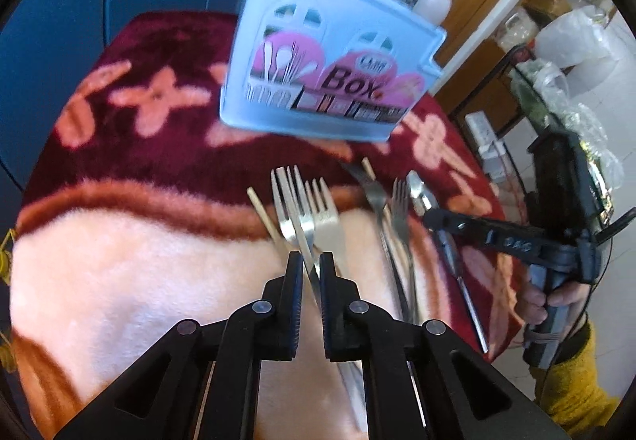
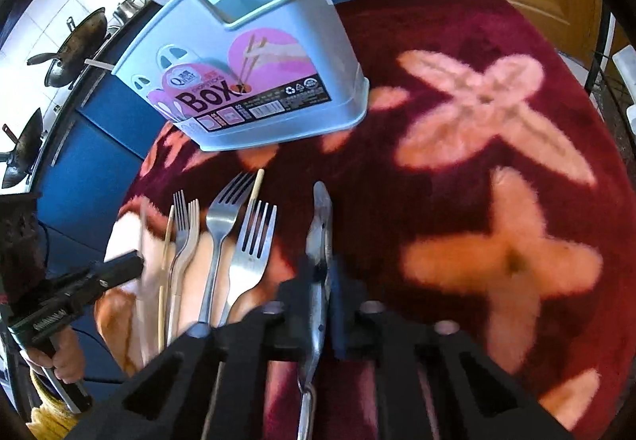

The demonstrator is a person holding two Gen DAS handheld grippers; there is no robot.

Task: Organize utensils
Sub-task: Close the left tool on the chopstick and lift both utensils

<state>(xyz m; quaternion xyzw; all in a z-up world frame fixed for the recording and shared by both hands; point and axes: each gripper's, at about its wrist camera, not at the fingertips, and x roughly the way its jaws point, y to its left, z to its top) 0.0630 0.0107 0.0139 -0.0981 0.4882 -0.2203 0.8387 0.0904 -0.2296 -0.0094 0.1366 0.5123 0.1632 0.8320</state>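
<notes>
Two handheld black two-finger grippers at work over a plush maroon blanket with pink flower shapes (image 2: 477, 114), the pale blue plastic cutlery holder labelled "BOX" (image 2: 254, 82) standing upright at its far side, open compartments on top, apparently empty from the right view

Left gripper (image 1: 311, 261): jaws drawn nearly together around a thin light chopstick (image 1: 296, 209), or possibly a slim fork stem beneath it; cannot tell for certain which is pinched, since a steel fork (image 1: 288, 201) and a cream-coloured fork (image 1: 324, 207) lie right under the same spot, overlapping

Right gripper (image 2: 320, 269): jaws narrowed onto the neck of a steel spoon (image 2: 320, 225), bowl pointing toward the holder, handle running back between the fingers; looks held, though blur hides whether it is off the blanket

Still lying loose between the two: a large steel fork (image 2: 254, 241), another steel fork (image 2: 222, 213) and a second chopstick (image 2: 256, 185), all just in front of the holder

Step in hand, judged: lifting one utensil per gripper for dropping into the holder. To do it well:
- Confirm a single item in the left grip before raising; neighbours touching, easy to drag along
- Lift straight up, clear of the pile
- Tip each piece upright, handle down, over an open compartment
- Release low, to avoid toppling the light holder on soft blanket
- Keep the grippers apart over the narrow opening, one after the other
</notes>
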